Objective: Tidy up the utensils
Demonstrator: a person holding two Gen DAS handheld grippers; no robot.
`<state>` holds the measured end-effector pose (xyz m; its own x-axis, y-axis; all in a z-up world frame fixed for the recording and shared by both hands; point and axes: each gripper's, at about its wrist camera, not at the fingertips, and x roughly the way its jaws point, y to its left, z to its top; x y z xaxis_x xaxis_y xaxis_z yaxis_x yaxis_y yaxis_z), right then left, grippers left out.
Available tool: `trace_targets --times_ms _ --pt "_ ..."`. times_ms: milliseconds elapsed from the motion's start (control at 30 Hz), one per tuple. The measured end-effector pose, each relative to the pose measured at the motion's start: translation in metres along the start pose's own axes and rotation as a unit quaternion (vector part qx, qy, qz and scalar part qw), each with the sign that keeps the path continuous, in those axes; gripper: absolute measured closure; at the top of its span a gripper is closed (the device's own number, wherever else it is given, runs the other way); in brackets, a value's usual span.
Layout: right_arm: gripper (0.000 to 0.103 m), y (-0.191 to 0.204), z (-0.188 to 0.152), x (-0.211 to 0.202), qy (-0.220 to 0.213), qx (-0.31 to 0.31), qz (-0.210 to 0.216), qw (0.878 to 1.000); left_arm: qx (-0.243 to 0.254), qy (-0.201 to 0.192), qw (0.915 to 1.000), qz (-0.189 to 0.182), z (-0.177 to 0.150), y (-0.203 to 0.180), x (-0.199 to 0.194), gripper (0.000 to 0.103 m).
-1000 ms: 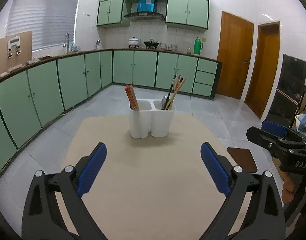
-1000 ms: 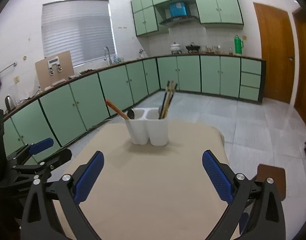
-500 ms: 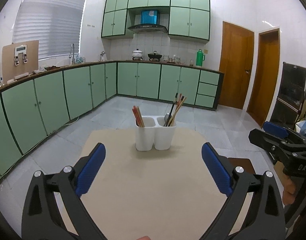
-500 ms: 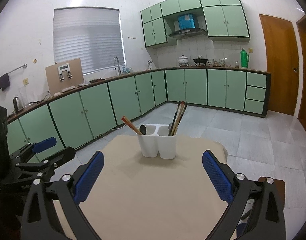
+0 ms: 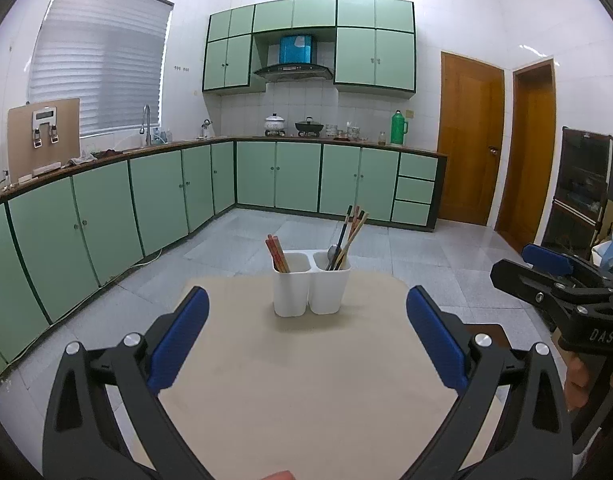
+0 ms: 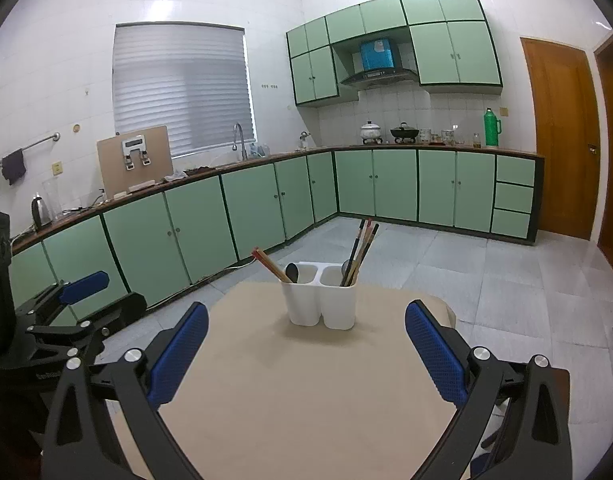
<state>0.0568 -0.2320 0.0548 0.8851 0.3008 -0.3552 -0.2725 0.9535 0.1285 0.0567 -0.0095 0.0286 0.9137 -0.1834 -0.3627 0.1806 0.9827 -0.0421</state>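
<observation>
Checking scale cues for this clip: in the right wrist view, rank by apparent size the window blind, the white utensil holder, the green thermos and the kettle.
1. Window blind
2. White utensil holder, though it is much nearer the camera
3. Green thermos and kettle: too alike to rank.

One two-cup holder [image 5: 311, 292], two tools [image 5: 306, 340]

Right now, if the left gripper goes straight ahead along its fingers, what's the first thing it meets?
Probably the white utensil holder, standing nearly dead ahead of the open left gripper on the beige table. Nothing lies between them; whether it strikes or passes over is unclear.
</observation>
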Motion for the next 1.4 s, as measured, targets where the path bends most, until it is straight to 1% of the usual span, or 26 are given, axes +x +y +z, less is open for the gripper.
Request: trace_targets --times_ms 833,1400 --pt "0.006 0.009 0.0 -0.005 -0.003 -0.01 0.0 1.0 0.0 -0.01 0.9999 0.005 0.001 0.004 -0.014 0.007" --pt "0.006 0.012 -0.001 -0.005 -0.001 -0.01 0.001 1.0 0.001 -0.009 0.9999 0.007 0.001 0.005 -0.016 0.007"
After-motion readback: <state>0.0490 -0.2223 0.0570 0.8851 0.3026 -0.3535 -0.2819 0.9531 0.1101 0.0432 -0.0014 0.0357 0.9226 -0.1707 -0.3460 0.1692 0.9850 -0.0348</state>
